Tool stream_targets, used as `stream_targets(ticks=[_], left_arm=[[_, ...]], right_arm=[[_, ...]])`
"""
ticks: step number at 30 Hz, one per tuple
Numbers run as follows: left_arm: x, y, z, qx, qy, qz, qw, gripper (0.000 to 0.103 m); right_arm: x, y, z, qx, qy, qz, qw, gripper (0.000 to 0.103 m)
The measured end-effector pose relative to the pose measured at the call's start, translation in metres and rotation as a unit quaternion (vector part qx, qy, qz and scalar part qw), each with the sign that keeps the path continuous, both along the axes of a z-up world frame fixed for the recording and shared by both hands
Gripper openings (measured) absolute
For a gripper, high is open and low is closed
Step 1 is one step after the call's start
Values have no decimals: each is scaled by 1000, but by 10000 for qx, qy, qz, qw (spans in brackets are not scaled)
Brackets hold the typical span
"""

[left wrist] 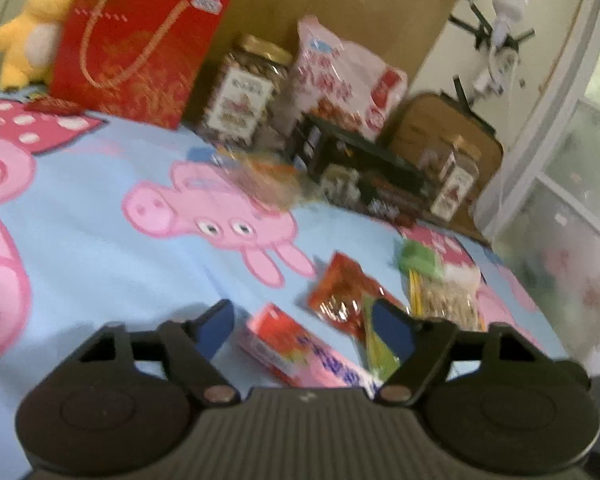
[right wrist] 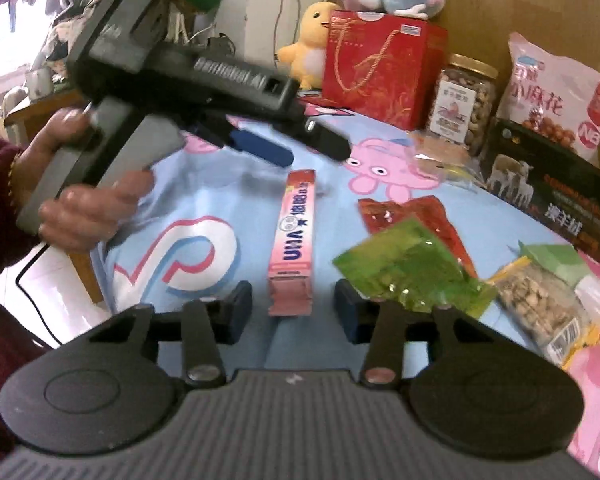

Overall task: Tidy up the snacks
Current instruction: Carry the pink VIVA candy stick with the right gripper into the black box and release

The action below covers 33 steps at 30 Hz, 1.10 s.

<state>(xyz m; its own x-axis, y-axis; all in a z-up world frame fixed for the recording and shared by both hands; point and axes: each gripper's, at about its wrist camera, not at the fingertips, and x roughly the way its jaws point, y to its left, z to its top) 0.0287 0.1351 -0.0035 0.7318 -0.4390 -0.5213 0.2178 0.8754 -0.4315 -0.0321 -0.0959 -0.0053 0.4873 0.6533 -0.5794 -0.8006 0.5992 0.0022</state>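
Observation:
A long pink snack box [right wrist: 294,224] lies on the light blue cartoon sheet [right wrist: 204,184]. Its near end sits between the fingers of my right gripper [right wrist: 294,316], with a gap on each side, so the gripper is open. My left gripper [left wrist: 304,330] hovers open over the same pink box [left wrist: 296,350]. In the right wrist view a hand holds the left gripper [right wrist: 304,148] above the box's far end. To the right of the box, a green packet [right wrist: 412,268] overlaps a red packet [right wrist: 412,216], with a bag of nuts [right wrist: 548,300] beyond them.
Along the back stand a red gift bag [right wrist: 380,76], a nut jar [right wrist: 464,100], a big pink snack bag [right wrist: 556,96] and a black box [right wrist: 552,196]. A clear packet [right wrist: 440,156] lies in front of the jar. A second jar [left wrist: 456,184] stands far right. Plush toys sit behind.

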Motion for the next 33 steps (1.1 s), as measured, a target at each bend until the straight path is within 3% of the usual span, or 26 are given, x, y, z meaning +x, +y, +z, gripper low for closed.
stream_targets(ticks=[2,4,9,16,26,33], left_arm=[[-2,-7,-2,163,-69,39,9998,66],[-2,-10,2,234,-108,51,9997,64],[3,-7,21,-64,-225,53,9997,64],[27,-28,53,153,-515,-79,9985,64],[105,-88,101,490,-981,-621,9920,64],[175,-125,112,687,-1051,-656,9899,64]], right_arm=[[3,-3,0,69,38,-55,10000,25],[4,-5,0,109,44,-116,9999,25],[4,-13,9,330,-101,-270,9990,25],[16,-24,25,611,-367,-520,9961,24],[60,-56,52,651,-1142,-1188,9842,25],[115,-76,67,391,-1605,-1529,9743,25]])
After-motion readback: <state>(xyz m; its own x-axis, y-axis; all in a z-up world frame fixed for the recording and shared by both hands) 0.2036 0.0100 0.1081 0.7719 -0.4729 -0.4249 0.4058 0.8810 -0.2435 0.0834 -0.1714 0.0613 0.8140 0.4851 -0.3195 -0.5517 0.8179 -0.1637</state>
